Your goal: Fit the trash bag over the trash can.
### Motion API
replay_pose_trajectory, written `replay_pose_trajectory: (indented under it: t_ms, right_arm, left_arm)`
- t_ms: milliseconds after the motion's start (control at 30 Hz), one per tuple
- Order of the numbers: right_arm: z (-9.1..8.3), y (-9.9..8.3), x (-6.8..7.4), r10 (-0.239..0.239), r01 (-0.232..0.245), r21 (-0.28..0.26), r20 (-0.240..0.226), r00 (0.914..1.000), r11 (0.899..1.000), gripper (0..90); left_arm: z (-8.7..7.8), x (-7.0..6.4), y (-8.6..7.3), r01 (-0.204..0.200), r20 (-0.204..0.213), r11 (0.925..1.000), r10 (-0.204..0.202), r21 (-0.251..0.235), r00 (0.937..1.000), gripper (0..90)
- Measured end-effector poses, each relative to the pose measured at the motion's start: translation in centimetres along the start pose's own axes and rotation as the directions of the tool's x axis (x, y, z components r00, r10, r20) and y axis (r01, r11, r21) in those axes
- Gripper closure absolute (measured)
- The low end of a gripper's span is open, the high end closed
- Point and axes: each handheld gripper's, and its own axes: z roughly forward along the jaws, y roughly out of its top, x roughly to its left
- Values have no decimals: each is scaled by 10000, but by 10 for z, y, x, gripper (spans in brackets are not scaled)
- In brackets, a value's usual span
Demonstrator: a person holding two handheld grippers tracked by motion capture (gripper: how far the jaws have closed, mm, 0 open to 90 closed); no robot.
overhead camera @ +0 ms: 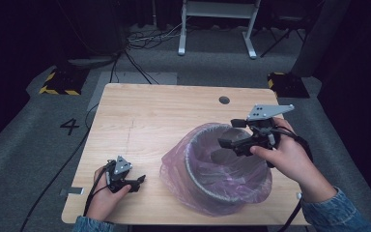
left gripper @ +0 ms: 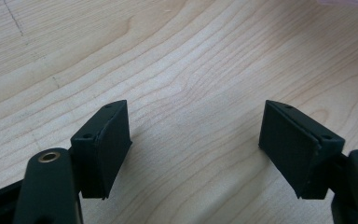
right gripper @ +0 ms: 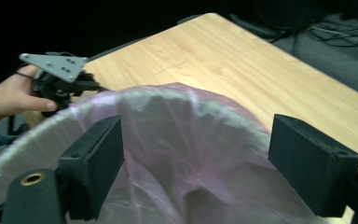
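A round wire bin (overhead camera: 221, 194) lined with a thin pink plastic bag (overhead camera: 174, 166) stands on the right half of the wooden table (overhead camera: 149, 116). My right gripper (overhead camera: 226, 141) hovers over the bin's far right rim, jaws wide apart and nothing between them. In the right gripper view the right gripper (right gripper: 196, 140) looks across the bag's (right gripper: 177, 116) puffed-up edge. My left gripper (overhead camera: 139, 181) rests low on the table's near left, pointing toward the bin. Its jaws stand open over bare wood in the left gripper view (left gripper: 196, 121). The left gripper (right gripper: 58, 77) also appears beyond the bag.
A round cable hole (overhead camera: 224, 100) sits near the table's far edge. A white frame (overhead camera: 217, 29) and loose cables (overhead camera: 145, 38) lie on the floor behind. Yellow-and-black blocks (overhead camera: 60, 82) (overhead camera: 287, 83) flank the far corners. A "4" (overhead camera: 69, 126) marks the floor at left.
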Motion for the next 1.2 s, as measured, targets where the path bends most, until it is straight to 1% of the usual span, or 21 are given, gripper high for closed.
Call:
replay_pose_trajectory:
  t_ms: [67, 200, 267, 333, 467, 567, 700, 800, 833, 900, 933, 967, 1067, 1167, 1200]
  right_arm:
    - [-6, -2, -4, 1, 0, -36, 215, 9998, 10000, 183]
    - [-18, -6, -12, 43, -39, -96, 498, 9987, 9999, 183]
    - [-23, -8, -14, 61, -51, -167, 606, 9981, 9998, 183]
    - [-30, -10, -18, -68, 79, -174, 643, 9979, 9998, 174]
    - [-43, -15, -23, 11, 13, -256, 923, 9957, 9997, 174]
    - [-53, -19, -28, 85, -48, -323, 1152, 9933, 9995, 176]
    - [-66, -29, -34, 54, -35, -141, 1362, 9907, 9999, 175]
    - [-72, -34, -36, 77, -64, -96, 1474, 9891, 9999, 176]
    - [-73, -35, -36, 136, -124, -93, 1500, 9886, 9999, 176]
    - [-78, -39, -38, 54, -60, 36, 1530, 9882, 10000, 180]
    - [-80, -41, -39, 40, -54, 87, 1564, 9877, 9999, 181]
    - [-82, -43, -40, 58, -79, 125, 1581, 9874, 9999, 184]
    - [-87, -49, -42, 11, -54, 250, 1683, 9857, 9997, 192]
    - [-89, -59, -46, -32, -55, 449, 1919, 9814, 9990, 202]
    - [-89, -63, -48, 20, -110, 451, 1964, 9805, 9989, 206]
  left_arm:
    - [0, 0, 0, 8, 1, 10000, -8, 3, 10000, 246]
    - [-1, 1, 0, -33, -1, 10000, 33, 19, 10000, 248]
    - [-1, 1, -1, -16, 16, 10000, 16, 12, 10000, 248]
    - [-1, 1, -1, -12, 39, 10000, 12, 11, 10000, 248]
    - [-1, 1, -1, -14, 79, 10000, 14, 27, 10000, 247]
    - [-2, 3, -2, -101, 97, 9999, 101, 20, 9999, 248]
    - [-3, 4, -3, -120, 119, 9999, 119, 19, 9999, 248]
    - [-4, 4, -4, -58, 116, 10000, 58, 5, 9999, 248]
    - [-4, 5, -4, -92, 111, 10000, 92, 13, 9999, 248]
    - [-5, 5, -4, -119, 113, 9999, 119, 32, 9999, 248]
    - [-5, 5, -5, -52, 160, 10000, 52, 4, 9999, 248]
    - [-5, 6, -5, -67, 151, 10000, 67, 6, 9999, 248]
    - [-6, 7, -6, -68, 141, 10000, 68, 13, 9999, 248]
    - [-6, 6, -5, -59, 122, 10000, 59, 15, 9999, 246]
    - [-5, 6, -5, -53, 123, 10000, 53, 11, 9999, 242]
